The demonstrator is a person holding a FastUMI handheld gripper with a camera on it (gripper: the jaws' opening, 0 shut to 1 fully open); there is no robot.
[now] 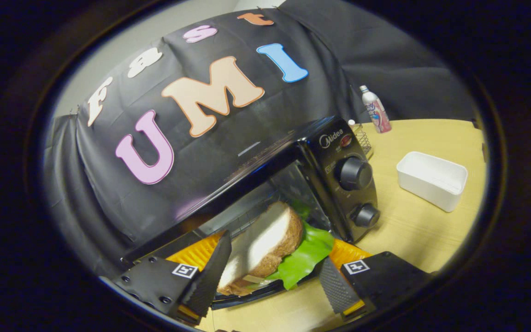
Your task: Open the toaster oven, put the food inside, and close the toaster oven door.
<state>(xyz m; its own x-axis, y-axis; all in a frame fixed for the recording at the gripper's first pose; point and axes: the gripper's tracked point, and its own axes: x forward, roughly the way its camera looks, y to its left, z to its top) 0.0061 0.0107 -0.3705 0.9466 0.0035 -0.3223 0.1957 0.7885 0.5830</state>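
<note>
Two fingers of the gripper [272, 276] stand wide apart, and the sandwich [265, 246] with its green lettuce leaf [307, 256] lies between them; the left finger is at the bread, the right one is clear of it. Just beyond is the toaster oven [293, 184], its door down. Farther right on the table [413, 230] sit a white box [431, 180] and a bottle [376, 110].

Pale wood surface [413, 230]: black toaster oven [339, 180], white rectangular tub [431, 180], wire rack [363, 138], upright spray can [376, 110]
</note>
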